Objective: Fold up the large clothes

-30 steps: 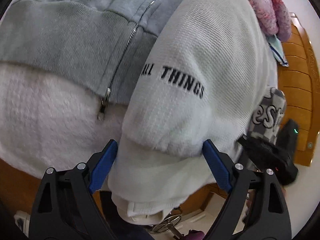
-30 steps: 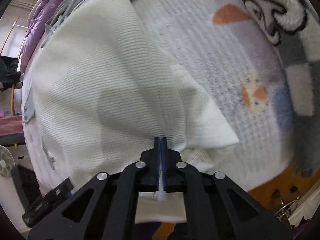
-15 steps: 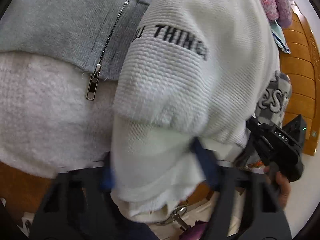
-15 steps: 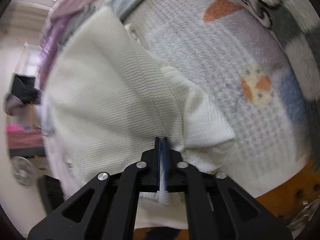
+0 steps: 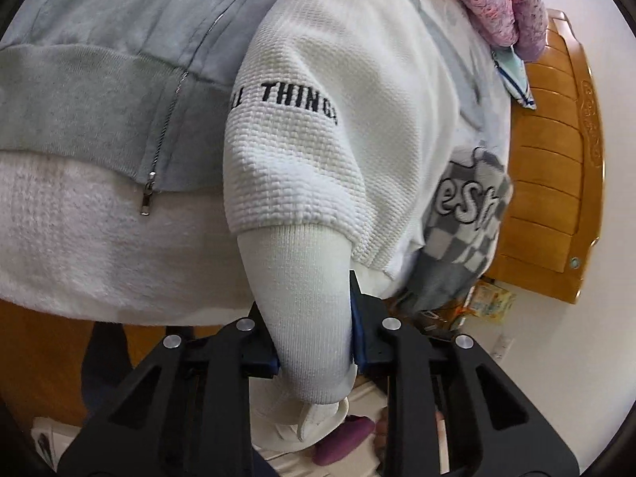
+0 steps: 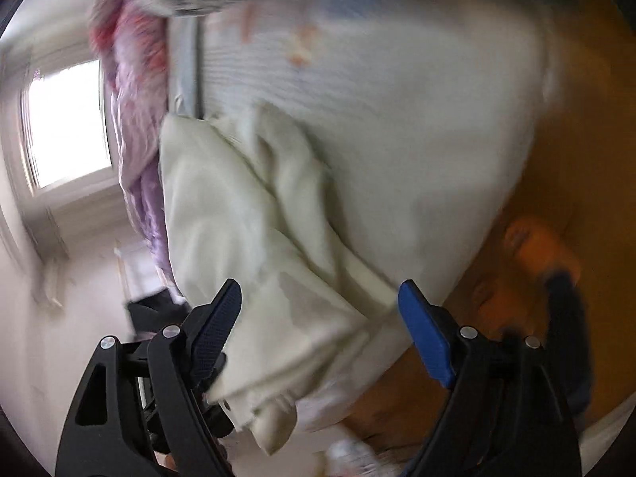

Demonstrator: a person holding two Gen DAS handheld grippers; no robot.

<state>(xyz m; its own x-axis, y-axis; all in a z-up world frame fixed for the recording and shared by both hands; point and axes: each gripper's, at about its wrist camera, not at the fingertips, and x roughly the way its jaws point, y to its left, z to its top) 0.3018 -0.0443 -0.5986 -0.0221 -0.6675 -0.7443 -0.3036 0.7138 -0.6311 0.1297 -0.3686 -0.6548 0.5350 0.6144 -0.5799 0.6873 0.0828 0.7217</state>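
A white waffle-knit sweater (image 5: 318, 159) with black lettering lies on the bed, and its sleeve ends in a smooth ribbed cuff (image 5: 302, 278). My left gripper (image 5: 306, 298) is closing, and its blue pads press on that cuff from both sides. The right wrist view is blurred. There my right gripper (image 6: 318, 290) has its jaws opening wide, and a fold of the cream sweater (image 6: 246, 218) lies loose between and beyond the fingers, with neither pad pressing on it.
A grey zip hoodie (image 5: 119, 79) lies left of the sweater on a white fleece cover (image 5: 79, 238). A checked grey garment (image 5: 465, 218), a pink fluffy one (image 5: 501, 0) and a wooden headboard (image 5: 556, 159) are to the right. A purple garment (image 6: 135, 139) and a window (image 6: 67, 127) are at the left.
My left gripper went from wide open to closed on the cuff and rose a little. My right gripper let go of the sweater fold, opened, and swung aside while rolling.
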